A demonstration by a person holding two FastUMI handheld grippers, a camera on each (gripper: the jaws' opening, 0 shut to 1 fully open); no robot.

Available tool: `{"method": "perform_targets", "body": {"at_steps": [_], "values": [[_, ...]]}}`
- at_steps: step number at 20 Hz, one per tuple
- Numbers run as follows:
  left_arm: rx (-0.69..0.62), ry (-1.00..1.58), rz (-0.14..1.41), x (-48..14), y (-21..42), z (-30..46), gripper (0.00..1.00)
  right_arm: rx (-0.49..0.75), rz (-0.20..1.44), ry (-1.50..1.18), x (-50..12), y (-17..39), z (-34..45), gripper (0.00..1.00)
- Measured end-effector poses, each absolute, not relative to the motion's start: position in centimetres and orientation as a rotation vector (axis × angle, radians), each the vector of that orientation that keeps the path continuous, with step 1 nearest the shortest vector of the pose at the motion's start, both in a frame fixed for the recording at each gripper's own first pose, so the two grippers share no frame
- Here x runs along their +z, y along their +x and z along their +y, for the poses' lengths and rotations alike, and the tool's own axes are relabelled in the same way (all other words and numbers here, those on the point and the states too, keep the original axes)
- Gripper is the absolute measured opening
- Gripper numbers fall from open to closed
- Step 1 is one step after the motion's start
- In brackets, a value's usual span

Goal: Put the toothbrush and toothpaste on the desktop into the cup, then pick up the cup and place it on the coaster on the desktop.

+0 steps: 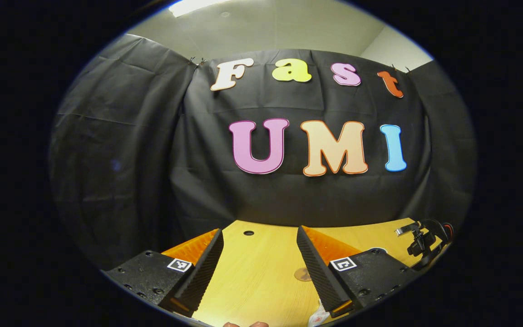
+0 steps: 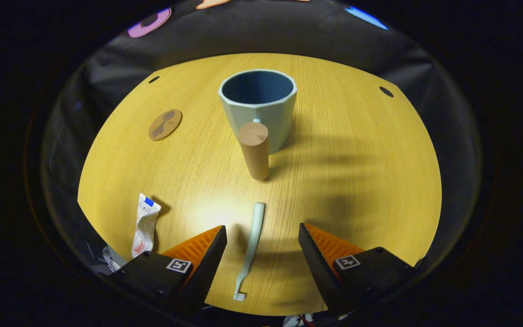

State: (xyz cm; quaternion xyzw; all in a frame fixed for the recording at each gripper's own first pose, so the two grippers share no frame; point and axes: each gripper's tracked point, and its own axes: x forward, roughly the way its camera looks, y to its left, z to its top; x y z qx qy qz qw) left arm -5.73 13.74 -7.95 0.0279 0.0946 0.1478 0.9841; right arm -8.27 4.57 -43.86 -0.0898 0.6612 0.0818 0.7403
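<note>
Now, toothbrush [image 2: 253,236]: lies flat on the desktop [image 2: 357,181], between the spread fingers of the right gripper [image 2: 261,254]; untouched.
Long axis: runs roughly along the gripper's forward line, bristle head toward the camera, handle end toward the cup; the fingers stand on either side of the shaft, so closing would cross it.
Right gripper: open, holding nothing, above the brush.
Toothpaste [image 2: 143,225]: crumpled tube off to the left of that gripper's left finger, apart from the brush.
Cup [image 2: 258,106]: upright and empty farther ahead, with a wooden cylinder [image 2: 254,150] standing just before it.
Coaster [image 2: 165,124]: flat, left of the cup, bare.
Left gripper [image 1: 260,263]: fingers apart, empty, aimed at the booth wall above the desktop.
Nearer hand: the right, by judgement; it likely need only drop and close.
</note>
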Motion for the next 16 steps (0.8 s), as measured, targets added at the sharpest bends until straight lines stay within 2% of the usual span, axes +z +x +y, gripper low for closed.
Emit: {"method": "perform_targets", "body": {"at_steps": [4, 6, 10, 11, 12, 13, 14, 15, 16], "values": [[0.293, 0.054, 0.239, -9.7, -5.7, 13.6, 0.94, 0.21, 1.536, -0.235, -45.1, -9.6, 4.8, 0.96], [0.288, 0.061, 0.254, -10.3, -5.7, 13.5, 0.94, 0.226, 1.539, -0.281, -45.4, -9.5, 4.7, 0.99], [0.263, 0.059, 0.273, -11.2, -5.5, 12.7, 0.94, 0.258, 1.547, -0.326, -45.4, -9.4, 5.0, 0.91], [0.253, 0.056, 0.282, -11.6, -5.4, 12.3, 0.94, 0.266, 1.542, -0.33, -45.6, -9.5, 5.0, 0.85], [0.244, 0.054, 0.29, -12.0, -5.4, 12.0, 0.94, 0.279, 1.537, -0.333, -45.6, -9.5, 5.1, 0.73], [0.233, 0.053, 0.298, -12.4, -5.4, 11.7, 0.94, 0.292, 1.532, -0.338, -45.4, -9.5, 5.2, 0.66], [0.219, 0.051, 0.311, -12.9, -5.3, 11.2, 0.94, 0.304, 1.523, -0.335, -45.3, -9.6, 5.3, 0.52], [0.205, 0.051, 0.323, -13.4, -5.2, 10.6, 0.94, 0.3, 1.516, -0.33, -45.4, -9.9, 5.2, 0.43], [0.188, 0.052, 0.339, -14.0, -5.1, 10.1, 0.95, 0.306, 1.508, -0.33, -45.4, -9.8, 5.3, 0.22]]}}
